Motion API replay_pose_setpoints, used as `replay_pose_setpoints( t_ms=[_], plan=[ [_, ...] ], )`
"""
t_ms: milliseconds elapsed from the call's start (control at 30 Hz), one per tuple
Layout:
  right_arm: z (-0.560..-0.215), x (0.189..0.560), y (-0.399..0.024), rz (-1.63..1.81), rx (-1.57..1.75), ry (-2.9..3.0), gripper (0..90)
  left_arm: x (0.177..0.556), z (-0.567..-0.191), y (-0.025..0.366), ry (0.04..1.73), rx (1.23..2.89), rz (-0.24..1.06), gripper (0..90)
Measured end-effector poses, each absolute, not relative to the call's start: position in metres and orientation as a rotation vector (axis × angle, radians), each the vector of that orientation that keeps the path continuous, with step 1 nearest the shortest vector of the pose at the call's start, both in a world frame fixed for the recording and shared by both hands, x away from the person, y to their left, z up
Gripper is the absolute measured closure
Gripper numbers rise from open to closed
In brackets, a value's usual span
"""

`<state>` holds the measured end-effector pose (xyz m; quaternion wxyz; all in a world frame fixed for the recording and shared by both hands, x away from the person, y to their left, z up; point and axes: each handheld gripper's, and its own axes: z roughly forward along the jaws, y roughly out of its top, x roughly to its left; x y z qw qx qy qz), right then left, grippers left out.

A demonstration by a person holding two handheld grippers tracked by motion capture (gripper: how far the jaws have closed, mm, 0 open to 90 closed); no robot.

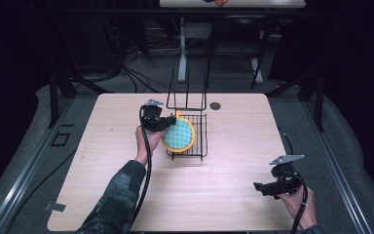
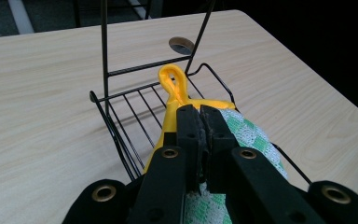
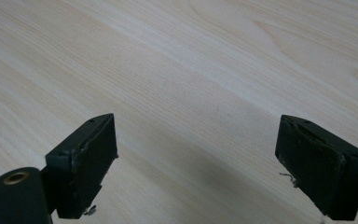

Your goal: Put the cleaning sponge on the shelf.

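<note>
The left gripper (image 2: 200,116) is clamped on the yellow-rimmed pot holder (image 1: 178,135), held over the black wire rack (image 1: 200,146) near the table's (image 1: 224,195) far edge. Lower it level so the loop (pointing away) clears the rack's upright wires before letting go; the right gripper (image 3: 196,163) waits with jaws apart at the near right corner
</note>
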<state>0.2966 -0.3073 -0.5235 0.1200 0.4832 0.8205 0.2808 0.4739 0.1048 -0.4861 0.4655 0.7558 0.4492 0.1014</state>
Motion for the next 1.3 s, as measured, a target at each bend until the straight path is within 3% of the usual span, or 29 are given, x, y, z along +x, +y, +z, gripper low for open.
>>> replay_pose_setpoints(
  t_ms=[1300],
  plan=[
    [-0.524, 0.296, -0.308, 0.813, 1.420, 2.399, 12.9, 0.492, -0.531, 0.069, 1.184, 1.889, 0.228, 86.1]
  ],
)
